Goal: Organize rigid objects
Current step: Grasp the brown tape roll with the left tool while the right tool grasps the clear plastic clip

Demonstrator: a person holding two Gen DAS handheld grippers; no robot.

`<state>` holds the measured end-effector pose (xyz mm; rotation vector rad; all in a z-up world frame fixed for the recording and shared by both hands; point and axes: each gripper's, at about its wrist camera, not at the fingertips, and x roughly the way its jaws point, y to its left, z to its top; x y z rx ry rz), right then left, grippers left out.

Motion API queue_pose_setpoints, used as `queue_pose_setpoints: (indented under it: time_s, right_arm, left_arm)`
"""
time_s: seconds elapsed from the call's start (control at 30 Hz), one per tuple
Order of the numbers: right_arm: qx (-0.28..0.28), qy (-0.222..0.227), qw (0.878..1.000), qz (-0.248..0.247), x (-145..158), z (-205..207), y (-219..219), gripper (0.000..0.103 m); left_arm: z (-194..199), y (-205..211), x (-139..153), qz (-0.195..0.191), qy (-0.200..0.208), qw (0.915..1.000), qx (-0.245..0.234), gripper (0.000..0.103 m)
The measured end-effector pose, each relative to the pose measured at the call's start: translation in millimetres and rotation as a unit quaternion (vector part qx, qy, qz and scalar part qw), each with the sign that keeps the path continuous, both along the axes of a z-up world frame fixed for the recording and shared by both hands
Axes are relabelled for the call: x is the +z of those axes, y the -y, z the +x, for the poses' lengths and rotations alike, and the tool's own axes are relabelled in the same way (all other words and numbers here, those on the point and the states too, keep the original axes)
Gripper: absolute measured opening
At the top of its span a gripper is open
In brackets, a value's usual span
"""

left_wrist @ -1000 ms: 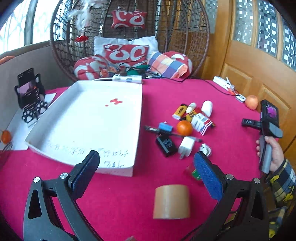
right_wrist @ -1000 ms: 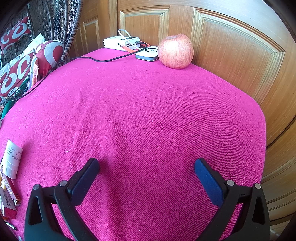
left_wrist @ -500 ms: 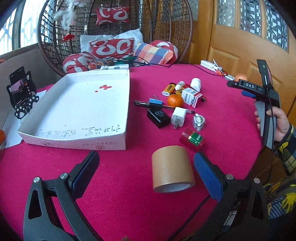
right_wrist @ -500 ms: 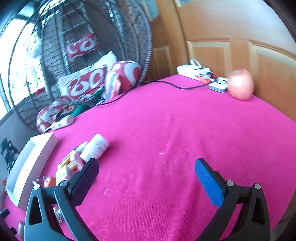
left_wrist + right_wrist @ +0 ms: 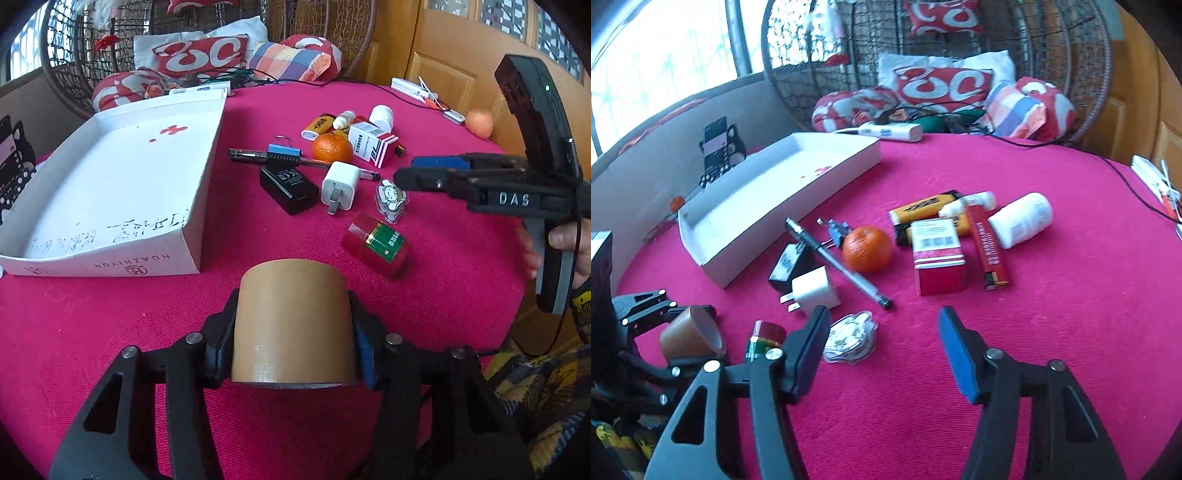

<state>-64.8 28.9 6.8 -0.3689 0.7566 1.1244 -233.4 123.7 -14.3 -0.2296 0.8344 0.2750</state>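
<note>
A brown tape roll (image 5: pixel 291 295) lies on its side on the pink tablecloth, near the table's front edge. My left gripper (image 5: pixel 292 325) straddles it, jaws closing, and both pads press on its flat ends. The white cardboard tray (image 5: pixel 110 177) sits to the left with nothing in it. My right gripper (image 5: pixel 882 332) hovers over bare cloth, jaws closing with nothing between them; a clear keychain (image 5: pixel 849 336) lies just beside its left finger. The left wrist view shows the right gripper (image 5: pixel 413 173) from the side, above the keychain (image 5: pixel 390 197).
Loose items fill the table's middle: orange (image 5: pixel 331 147), white charger (image 5: pixel 341 182), black adapter (image 5: pixel 288 188), red-green box (image 5: pixel 380 245), pen, blue clip (image 5: pixel 284 151), red-white carton (image 5: pixel 936 254), white bottle (image 5: pixel 1021 219), lighters. An apple (image 5: pixel 479 123) sits far right. A wicker chair stands behind.
My left gripper sank onto the tape roll and its jaws closed on it. The right gripper swung from the apple side round to the pile of items, and its jaws narrowed.
</note>
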Motion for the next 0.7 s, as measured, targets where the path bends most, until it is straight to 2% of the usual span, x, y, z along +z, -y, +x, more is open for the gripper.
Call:
queue_pose_setpoints:
  time_s: [0.1,0.23,0.33,0.4,0.47,0.53,0.7]
  right_arm:
    - [0.023,-0.003,0.999,-0.023,-8.3,-8.0,-11.2,0.052]
    - [0.041,-0.019,0.998,-0.038,-13.5,-11.6,-17.5,0.042]
    - [0.051,0.006,0.997,-0.05,-14.1,-18.3,-25.5,0.042]
    - [0.052,0.017,0.997,-0.054,-14.6,-19.6,-27.3,0.035]
    - [0.053,0.012,0.997,-0.052,-14.5,-17.4,-26.6,0.015]
    - [0.046,-0.004,0.998,-0.047,-14.1,-11.8,-23.4,0.015]
    - [0.021,-0.01,1.0,-0.018,-2.5,-3.2,-9.3,0.015]
  left_arm:
    - [-6.9,-3.5,0.1,0.004,0.002,0.9999,0.009,0.052]
    - [-11.0,-6.0,1.2,0.002,0.007,0.9999,0.01,0.052]
    - [-11.2,-5.5,1.5,0.003,0.008,0.9999,0.01,0.052]
    - [-12.1,-5.5,2.0,0.005,0.009,0.9999,0.011,0.052]
    - [-13.0,-5.9,3.7,0.009,0.011,0.9998,0.013,0.052]
    - [-15.3,-6.1,6.2,0.012,0.015,0.9997,0.016,0.052]
    - [-22.8,-10.2,16.3,0.016,0.03,0.999,0.028,0.052]
